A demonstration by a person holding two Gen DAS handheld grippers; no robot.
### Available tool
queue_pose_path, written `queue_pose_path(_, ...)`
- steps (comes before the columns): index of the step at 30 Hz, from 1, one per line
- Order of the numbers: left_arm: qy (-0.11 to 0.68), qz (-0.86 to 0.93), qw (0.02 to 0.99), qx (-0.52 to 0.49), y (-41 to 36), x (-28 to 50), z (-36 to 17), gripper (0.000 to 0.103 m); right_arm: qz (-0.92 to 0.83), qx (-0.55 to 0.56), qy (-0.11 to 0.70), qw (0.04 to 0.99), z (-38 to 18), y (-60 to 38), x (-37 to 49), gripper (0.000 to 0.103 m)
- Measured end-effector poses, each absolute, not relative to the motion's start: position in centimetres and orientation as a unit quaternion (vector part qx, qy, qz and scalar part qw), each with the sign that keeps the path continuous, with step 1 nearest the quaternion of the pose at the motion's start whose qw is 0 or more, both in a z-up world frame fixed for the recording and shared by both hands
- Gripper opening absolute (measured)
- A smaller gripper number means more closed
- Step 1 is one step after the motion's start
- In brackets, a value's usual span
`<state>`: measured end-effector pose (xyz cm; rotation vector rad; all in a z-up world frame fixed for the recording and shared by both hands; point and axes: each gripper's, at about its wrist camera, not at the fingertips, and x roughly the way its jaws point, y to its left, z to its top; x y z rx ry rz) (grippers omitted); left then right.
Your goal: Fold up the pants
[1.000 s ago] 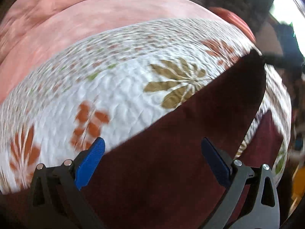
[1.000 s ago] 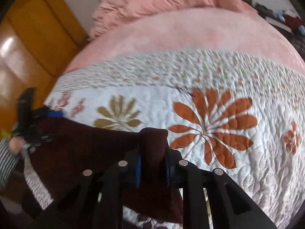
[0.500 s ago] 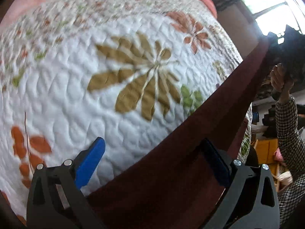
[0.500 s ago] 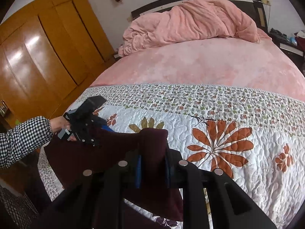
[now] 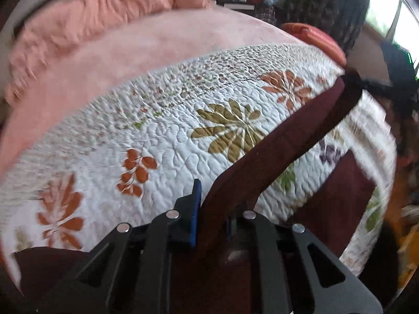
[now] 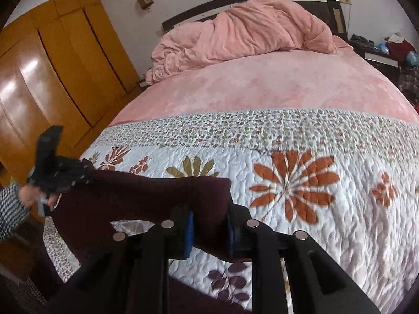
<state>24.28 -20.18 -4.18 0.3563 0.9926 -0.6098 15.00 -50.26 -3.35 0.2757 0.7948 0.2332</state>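
Note:
Dark maroon pants (image 5: 285,144) hang stretched between my two grippers above a floral quilt (image 5: 167,141). My left gripper (image 5: 212,209) is shut on one end of the pants, the cloth bunched between its blue pads. My right gripper (image 6: 209,222) is shut on the other end of the pants (image 6: 146,196). In the right wrist view the left gripper (image 6: 52,172) shows at the far left, held by a hand in a checked sleeve. In the left wrist view the right gripper (image 5: 392,78) shows blurred at the far right. More maroon cloth (image 5: 337,191) hangs below near the bed's edge.
A pink sheet (image 6: 262,83) covers the far half of the bed, with a crumpled pink duvet (image 6: 241,34) at the dark headboard. A wooden wardrobe (image 6: 52,78) stands to the left. A cluttered nightstand (image 6: 387,49) stands at the far right. A window (image 5: 387,18) is bright.
My left gripper has closed from wide open onto the pants. The pants are now pulled taut between both grippers, and the left view has swung back towards the headboard.

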Motion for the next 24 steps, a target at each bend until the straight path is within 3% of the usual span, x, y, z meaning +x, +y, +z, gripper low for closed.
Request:
queue_pose_path(6, 0.406, -0.249, 0.830, 0.290, -23.1, 14.1, -7.6, 0.015, 0.090, 0.142, 0.434, 0.885, -8.5, -50.0, 9.2, 0.021)
queue_pose_path(12, 0.412, -0.245, 0.826, 0.296, -22.2, 9.5, -10.7, 0.016, 0.081, 0.155, 0.447, 0.877, -11.6, -49.1, 3.8, 0.027)
queue_pose_path(15, 0.422, -0.245, 0.816, 0.310, -22.1, 7.7, -12.6, 0.016, 0.071, 0.152, 0.454, 0.875, -12.3, -48.6, 2.5, 0.035)
queue_pose_path(19, 0.423, -0.236, 0.813, 0.323, -22.1, 6.3, -14.9, 0.017, 0.058, 0.148, 0.468, 0.869, -12.7, -47.8, 1.0, 0.058)
queue_pose_path(24, 0.403, -0.227, 0.824, 0.327, -22.1, 5.6, -15.8, 0.017, 0.024, 0.128, 0.479, 0.868, -12.6, -46.9, -2.4, 0.060)
